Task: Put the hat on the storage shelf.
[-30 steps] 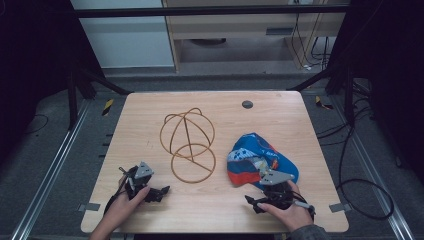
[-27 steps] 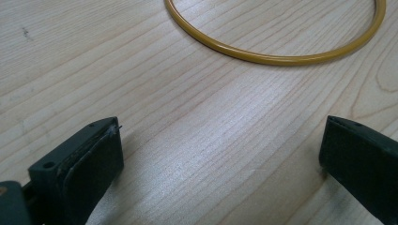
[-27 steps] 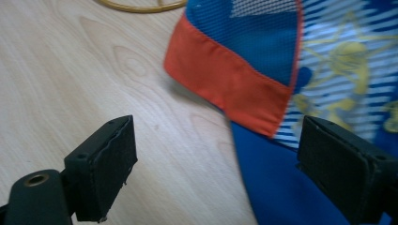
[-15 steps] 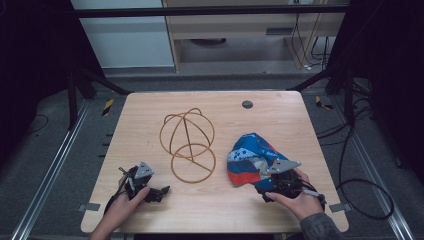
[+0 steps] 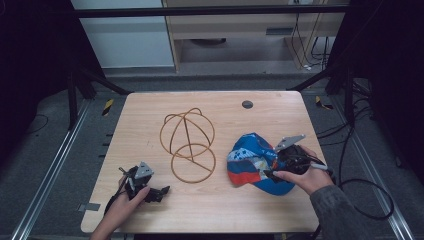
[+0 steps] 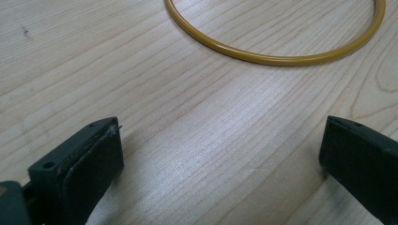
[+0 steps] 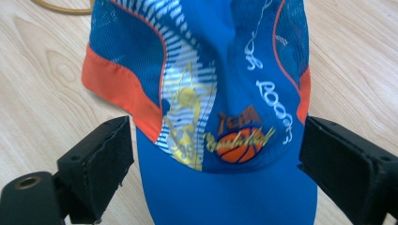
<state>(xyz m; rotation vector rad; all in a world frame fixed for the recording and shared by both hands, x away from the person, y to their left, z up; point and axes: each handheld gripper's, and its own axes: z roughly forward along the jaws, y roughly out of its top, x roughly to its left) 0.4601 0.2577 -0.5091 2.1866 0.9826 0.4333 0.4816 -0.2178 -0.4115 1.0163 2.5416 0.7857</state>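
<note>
Table: light wooden top, seen from above; everything named below sits on it.
Wire frame: a yellow-brown globe of thin hoops standing on a flat ring near the table's middle, left of the cap and well apart from it. In the left gripper view an arc of the ring curves across the wood ahead of the jaws.
Cap: blue with orange and white panels, lying on the right half of the table. The right gripper view shows its front with a basketball print and lettering, brim toward the camera.
Right gripper: held over the cap's right side, pointing left. Its jaws stand wide apart, one to each side of the brim; they have just been opening again. The pads seem clear of the cloth, though the angle makes that hard to confirm.
Left gripper: rests low at the near left corner, jaws spread with bare wood between them.
</note>
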